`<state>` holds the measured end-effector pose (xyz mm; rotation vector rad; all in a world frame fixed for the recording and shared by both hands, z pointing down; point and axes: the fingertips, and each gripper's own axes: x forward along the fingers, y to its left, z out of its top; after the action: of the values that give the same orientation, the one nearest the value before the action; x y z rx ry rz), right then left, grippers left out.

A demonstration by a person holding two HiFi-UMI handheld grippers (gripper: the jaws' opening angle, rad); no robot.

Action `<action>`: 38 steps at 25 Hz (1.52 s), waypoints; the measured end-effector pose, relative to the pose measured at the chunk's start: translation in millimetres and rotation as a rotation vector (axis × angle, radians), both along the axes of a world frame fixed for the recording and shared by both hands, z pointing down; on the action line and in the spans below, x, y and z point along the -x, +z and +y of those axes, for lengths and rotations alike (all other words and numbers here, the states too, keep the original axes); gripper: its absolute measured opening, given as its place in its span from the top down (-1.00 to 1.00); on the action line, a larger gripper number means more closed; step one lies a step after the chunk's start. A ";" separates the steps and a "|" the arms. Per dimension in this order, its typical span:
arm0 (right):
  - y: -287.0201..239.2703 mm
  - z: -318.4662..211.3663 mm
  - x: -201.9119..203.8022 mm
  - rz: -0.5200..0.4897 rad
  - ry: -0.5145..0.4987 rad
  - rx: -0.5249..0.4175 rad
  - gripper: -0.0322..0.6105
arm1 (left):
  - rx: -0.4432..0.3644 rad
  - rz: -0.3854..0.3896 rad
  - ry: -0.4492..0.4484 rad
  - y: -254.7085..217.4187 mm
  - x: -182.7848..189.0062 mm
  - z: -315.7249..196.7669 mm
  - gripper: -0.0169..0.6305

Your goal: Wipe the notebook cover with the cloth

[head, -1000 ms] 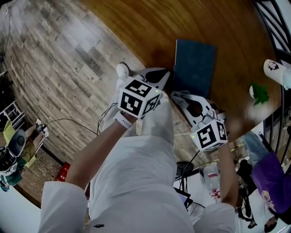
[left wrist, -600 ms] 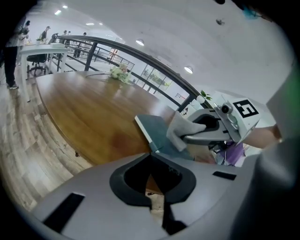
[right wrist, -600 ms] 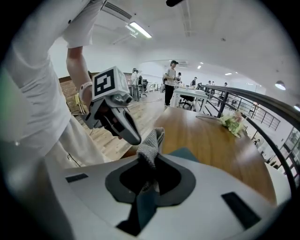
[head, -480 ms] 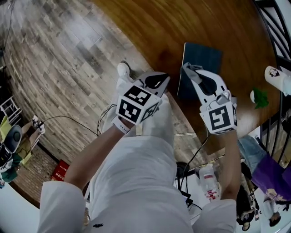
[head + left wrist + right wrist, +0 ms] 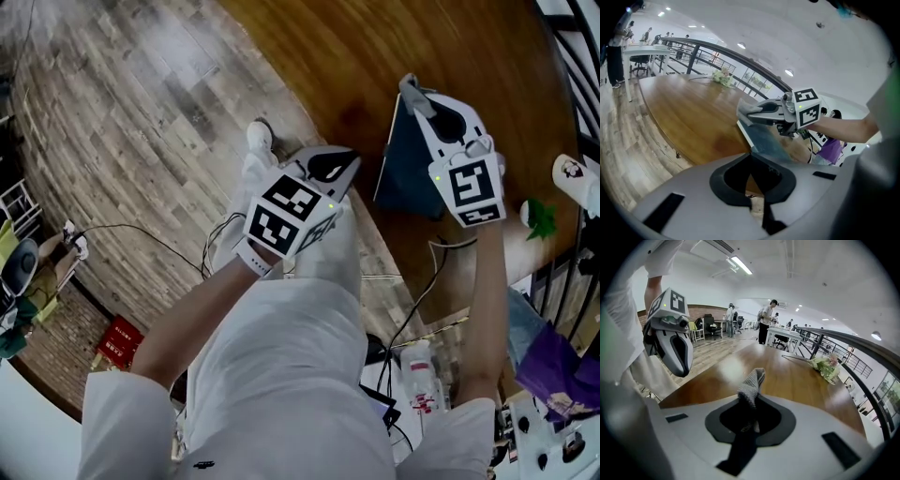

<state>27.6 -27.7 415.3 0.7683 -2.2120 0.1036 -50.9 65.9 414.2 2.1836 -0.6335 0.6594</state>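
A dark blue notebook [image 5: 401,164] lies flat on the wooden table [image 5: 356,56] near its front edge. Over the notebook's far part hangs my right gripper [image 5: 412,92], shut on a grey cloth [image 5: 409,84]. The cloth [image 5: 752,383] sticks up from between the jaws in the right gripper view. My left gripper [image 5: 335,169] is held off the table's edge, left of the notebook, its jaws closed with nothing between them. In the left gripper view the notebook [image 5: 764,138] lies ahead with the right gripper [image 5: 776,110] above it.
A small green plant [image 5: 539,216] and a white object [image 5: 572,173] sit right of the notebook. A bouquet [image 5: 826,365] lies farther along the table by a railing. A bottle [image 5: 419,361] and cables lie on the floor below. People stand at desks far off.
My right gripper has moved with the cloth from the table's near edge forward across the notebook to its far part. The left gripper has hardly moved.
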 end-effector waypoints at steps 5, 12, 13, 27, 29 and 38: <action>3.8 4.5 4.0 0.000 -0.047 0.023 0.78 | -0.001 0.001 -0.017 -2.3 1.3 -4.5 0.89; 6.4 34.6 13.2 -0.003 -0.149 0.074 0.78 | 0.000 -0.006 -0.008 -1.7 -0.6 -5.1 0.89; 6.1 38.1 13.1 -0.003 -0.156 0.079 0.78 | 0.000 -0.007 -0.006 -1.1 -1.0 -5.2 0.89; 3.9 98.3 16.3 -0.027 -0.193 0.134 0.78 | 0.008 -0.026 0.034 5.0 -7.9 2.0 0.89; 4.3 108.0 19.3 -0.026 -0.204 0.145 0.78 | 0.009 -0.029 0.041 6.3 -8.4 4.7 0.89; 7.0 146.8 35.1 -0.031 -0.234 0.179 0.78 | 0.003 -0.025 0.056 5.5 -11.3 13.2 0.89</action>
<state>-7.5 119.2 422.3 0.4100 -2.2687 0.1958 -39.5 79.0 419.7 2.2004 -0.5854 0.7173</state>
